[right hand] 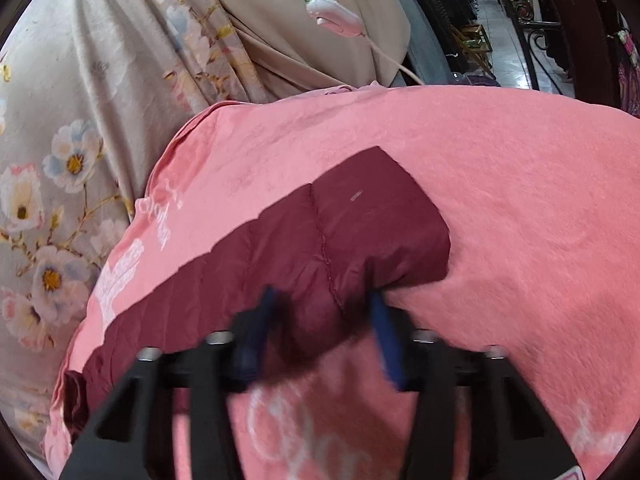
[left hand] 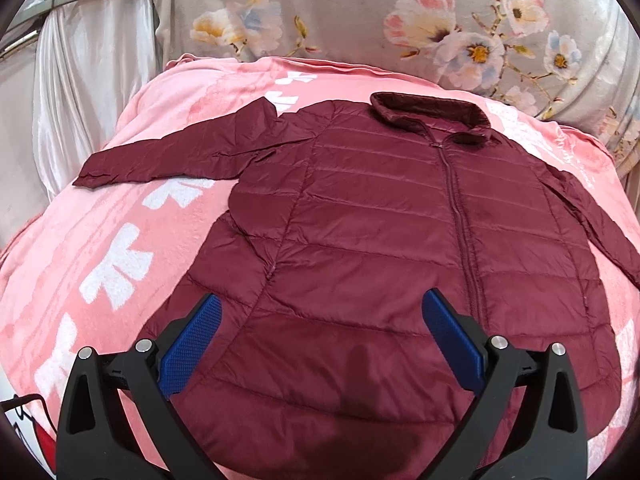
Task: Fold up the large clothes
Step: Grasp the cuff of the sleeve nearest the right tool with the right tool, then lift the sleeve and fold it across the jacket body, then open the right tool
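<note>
Maroon quilted puffer jacket (left hand: 400,216) lies flat, front up, zipped, on a pink blanket (left hand: 120,240) with white bow prints. Collar at the far end, hem near the camera. One sleeve (left hand: 168,152) stretched out to the left on the blanket; the other runs down the right edge of the jacket.

Left gripper (left hand: 320,340) – jaws wide apart, blue pads (left hand: 192,344) clear on both sides, nothing between them. It hovers over the near hem area; can't tell if it touches the fabric.

Right gripper (right hand: 324,320) – the right wrist view is motion-blurred at the fingers, but the jaws are narrowed onto the jacket's sleeve end (right hand: 360,232), with a bunch of maroon fabric bulging between the blue pads (right hand: 384,332). Reads as gripping the sleeve near its cuff. The rest of that sleeve runs off to the near left across the blanket.

Background: floral grey sheet (left hand: 440,20) beyond the blanket, white satin curtain (left hand: 80,80) far left. In the right wrist view, a white corded controller (right hand: 336,14) lies on beige fabric (right hand: 280,40) at the far side.
</note>
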A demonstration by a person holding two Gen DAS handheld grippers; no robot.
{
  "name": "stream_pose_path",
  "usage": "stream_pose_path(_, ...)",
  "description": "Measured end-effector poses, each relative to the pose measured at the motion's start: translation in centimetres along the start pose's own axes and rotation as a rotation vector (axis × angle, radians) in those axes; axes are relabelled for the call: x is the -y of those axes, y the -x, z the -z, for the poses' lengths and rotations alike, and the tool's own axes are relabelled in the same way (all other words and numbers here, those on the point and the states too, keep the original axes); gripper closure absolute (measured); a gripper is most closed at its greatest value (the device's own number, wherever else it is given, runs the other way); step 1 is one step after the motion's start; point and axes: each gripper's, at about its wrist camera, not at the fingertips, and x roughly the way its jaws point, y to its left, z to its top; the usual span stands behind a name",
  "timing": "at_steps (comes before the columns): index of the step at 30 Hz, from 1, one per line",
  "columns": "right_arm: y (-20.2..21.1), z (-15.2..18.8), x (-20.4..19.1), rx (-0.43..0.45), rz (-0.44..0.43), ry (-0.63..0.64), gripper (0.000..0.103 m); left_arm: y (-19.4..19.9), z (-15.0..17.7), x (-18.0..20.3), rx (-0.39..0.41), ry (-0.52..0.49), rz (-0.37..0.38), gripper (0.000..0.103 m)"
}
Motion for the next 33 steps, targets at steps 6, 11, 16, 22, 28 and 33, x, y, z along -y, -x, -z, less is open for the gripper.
stream_pose_path(6,2.3,-0.9,-8.8,0.111,-0.108,0.175,0.094,-0.6,-0.5,-0.5,0.02,0.006,-0.016,0.005)
stream_pose_path(11,7.1,2.0,-19.9,0.15,-0.346,0.405,0.095,-1.0,-1.2,-1.5,0.034,0.048,0.004,0.005)
stream_pose_path(16,11.3,9.5,-29.6,0.069,-0.606,0.62,0.095,-0.8,-1.9,-2.9,0.053,0.094,0.006,0.005)
stream_pose_path(22,12.3,20.1,-36.0,-0.087,-0.766,0.811,0.095,-0.7,-3.0,-5.5,0.065,0.153,0.013,0.005)
stream_pose_path(28,11.1,29.4,-38.5,-0.223,-0.795,0.936,0.095,-1.0,-3.7,-7.2,0.09,0.165,0.012,0.005)
stream_pose_path(33,9.0,35.5,-38.7,-0.342,-0.77,1.003,0.094,-1.5,-4.1,-7.8,0.095,0.167,0.028,0.005)
